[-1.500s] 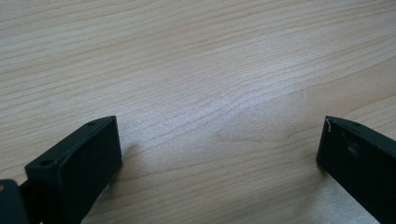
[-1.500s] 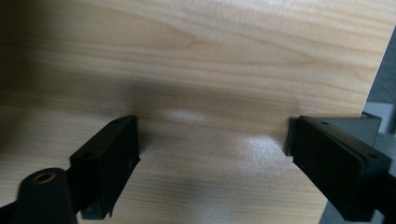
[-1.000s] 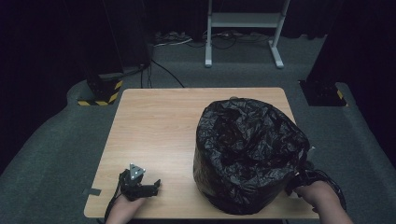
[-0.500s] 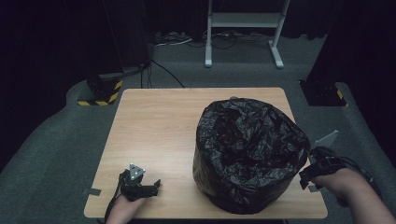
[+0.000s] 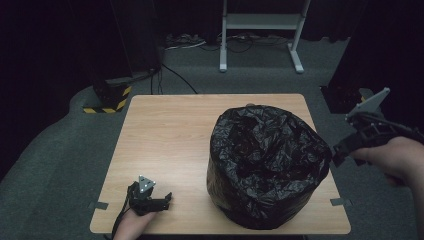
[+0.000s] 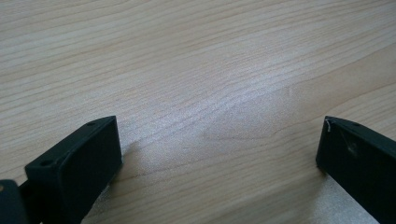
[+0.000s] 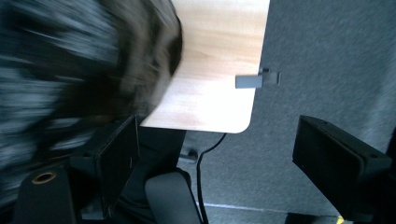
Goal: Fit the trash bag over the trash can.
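A bulky black plastic bag (image 5: 267,162) stands on the right half of the wooden table (image 5: 170,135), its crumpled top open upward. My right gripper (image 5: 336,156) hangs in the air beside the bag's right flank, off the table's right edge, open with nothing between its jaws. In the right gripper view the bag (image 7: 70,70) is a blur at the left and the table corner (image 7: 219,107) lies ahead. My left gripper (image 5: 162,200) rests low near the table's front left edge, open over bare wood (image 6: 210,93).
Grey tape tabs stick out at the table's front corners (image 5: 340,201) (image 5: 98,205). A white stand (image 5: 260,30) and cables sit on the grey carpet beyond the table. A black-and-yellow block (image 5: 107,97) lies at the far left. A chair base (image 7: 170,196) shows under the table corner.
My right gripper has risen and swung out to the right, away from the bag's lower right side into the air. The left gripper has stayed put.
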The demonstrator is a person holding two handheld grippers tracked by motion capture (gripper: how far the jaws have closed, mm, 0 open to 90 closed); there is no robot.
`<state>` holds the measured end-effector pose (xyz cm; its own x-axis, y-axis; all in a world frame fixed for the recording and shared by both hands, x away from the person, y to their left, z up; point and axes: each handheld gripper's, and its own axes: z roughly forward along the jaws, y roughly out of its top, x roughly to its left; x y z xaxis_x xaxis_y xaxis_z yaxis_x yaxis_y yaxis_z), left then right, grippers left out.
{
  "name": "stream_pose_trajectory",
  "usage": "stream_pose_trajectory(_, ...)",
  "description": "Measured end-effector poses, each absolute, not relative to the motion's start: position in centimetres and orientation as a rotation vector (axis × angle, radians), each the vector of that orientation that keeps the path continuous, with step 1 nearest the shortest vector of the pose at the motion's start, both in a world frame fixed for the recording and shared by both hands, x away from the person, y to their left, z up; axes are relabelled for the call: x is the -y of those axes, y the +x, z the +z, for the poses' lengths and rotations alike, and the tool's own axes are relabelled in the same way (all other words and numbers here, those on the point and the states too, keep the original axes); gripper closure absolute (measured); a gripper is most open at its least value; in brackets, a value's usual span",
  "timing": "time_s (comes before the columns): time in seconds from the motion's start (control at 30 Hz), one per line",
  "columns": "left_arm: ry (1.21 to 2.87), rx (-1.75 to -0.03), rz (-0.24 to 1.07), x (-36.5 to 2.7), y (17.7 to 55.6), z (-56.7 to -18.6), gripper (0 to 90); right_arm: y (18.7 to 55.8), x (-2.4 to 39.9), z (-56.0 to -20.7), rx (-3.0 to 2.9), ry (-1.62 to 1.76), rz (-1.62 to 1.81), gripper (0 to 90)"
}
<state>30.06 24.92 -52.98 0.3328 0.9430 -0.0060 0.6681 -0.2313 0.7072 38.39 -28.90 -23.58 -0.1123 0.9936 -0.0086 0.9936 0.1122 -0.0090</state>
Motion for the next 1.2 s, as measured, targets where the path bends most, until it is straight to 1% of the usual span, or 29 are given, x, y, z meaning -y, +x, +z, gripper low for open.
stream_pose_trajectory(0.13, 1.987, -1.405, 0.575, -24.9, 30.0, -53.0, 0.3, 38.9, 26.7, -20.4, -2.35, 2.046, -0.004, 14.6)
stream_pose_trajectory(0.23, 1.986, -1.405, 0.574, -24.9, 30.0, -53.0, 0.4, 39.1, 24.8, -18.9, -2.374, 1.998, 0.01, 14.3)
stream_pose_trajectory(0.33, 1.986, -1.404, 0.574, -24.9, 30.0, -53.0, 0.4, 39.1, 22.4, -18.0, -2.414, 1.958, 0.032, 13.8)
stream_pose_trajectory(0.47, 1.985, -1.403, 0.573, -24.9, 30.0, -53.0, 0.4, 38.8, 19.2, -18.0, -2.477, 1.894, 0.022, 13.3)
stream_pose_trajectory(0.67, 1.985, -1.403, 0.573, -24.9, 30.0, -53.0, 0.4, 38.1, 14.6, -19.9, -2.596, 1.785, -0.054, 12.8)
stream_pose_trajectory(0.8, 1.984, -1.402, 0.569, -24.9, 29.9, -53.0, 0.4, 37.7, 12.7, -22.0, -2.652, 1.739, -0.139, 12.7)
stream_pose_trajectory(0.9, 1.986, -1.399, 0.569, -24.9, 29.9, -53.0, 0.4, 37.7, 12.1, -23.6, -2.665, 1.743, -0.173, 12.7)
stream_pose_trajectory(1.2, 1.994, -1.395, 0.568, -24.9, 29.9, -53.0, 0.4, 38.0, 11.9, -29.0, -2.667, 1.793, -0.277, 12.7)
